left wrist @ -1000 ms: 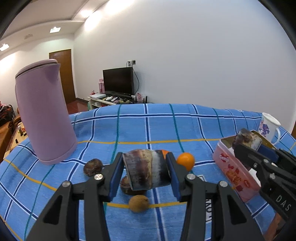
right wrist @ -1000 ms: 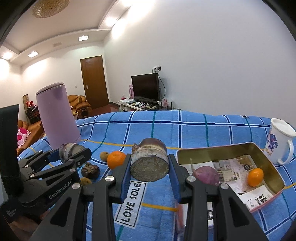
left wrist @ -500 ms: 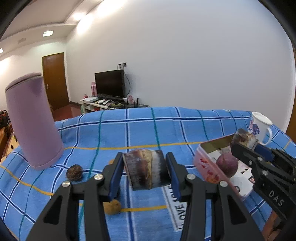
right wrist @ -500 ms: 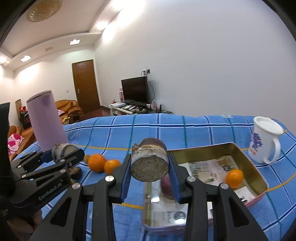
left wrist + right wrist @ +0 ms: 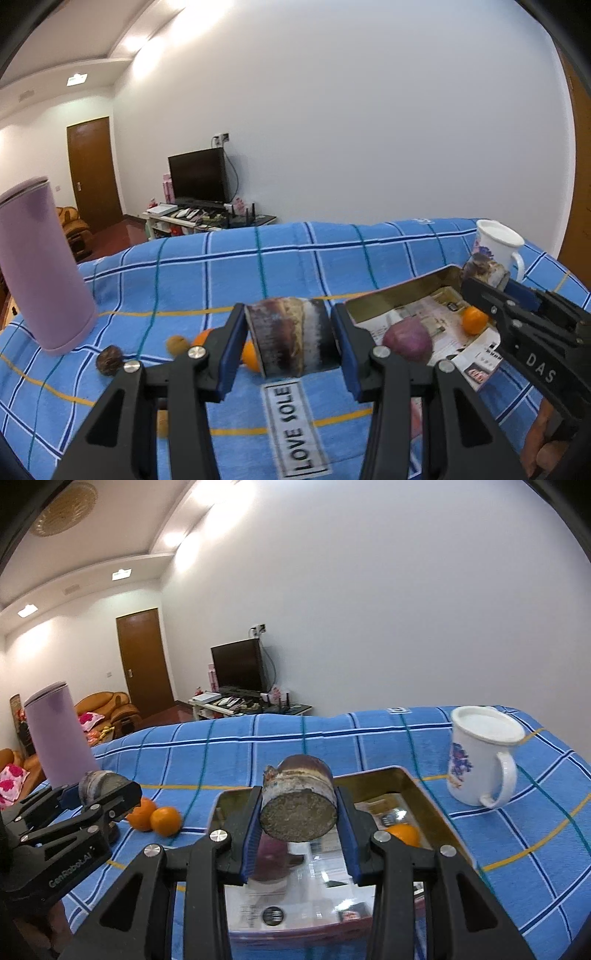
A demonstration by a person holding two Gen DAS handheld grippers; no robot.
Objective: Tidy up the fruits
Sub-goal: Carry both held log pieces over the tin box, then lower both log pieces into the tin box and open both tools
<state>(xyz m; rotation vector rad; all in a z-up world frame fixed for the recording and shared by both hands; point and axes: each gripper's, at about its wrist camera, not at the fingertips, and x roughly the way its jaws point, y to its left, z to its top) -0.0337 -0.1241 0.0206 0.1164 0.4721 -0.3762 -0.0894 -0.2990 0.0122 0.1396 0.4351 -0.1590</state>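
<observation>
Blue-padded fingers of the left gripper [image 5: 291, 341] were clamped on a mottled stub of a cylinder [image 5: 293, 336], and the right gripper [image 5: 299, 812] was clamped on another cylinder [image 5: 300, 805] like it, so neither carried a fruit. Just beyond the right one lay the tin tray [image 5: 424, 797], lined with printed paper, holding a purple fruit [image 5: 406, 339] and one small orange [image 5: 474, 320]. To my eye the sorting was perhaps a third done. Left of the tray, on the blue checked cloth [image 5: 207, 280], two oranges [image 5: 157, 816] sat touching, with a dark wrinkled fruit [image 5: 109, 360] and a small brown fruit [image 5: 176, 343] near them, all waiting. Farther left stood a tall lilac jug [image 5: 44, 266], and on the far right a white mug [image 5: 480, 757], beside the tray; neither blocked the path.
</observation>
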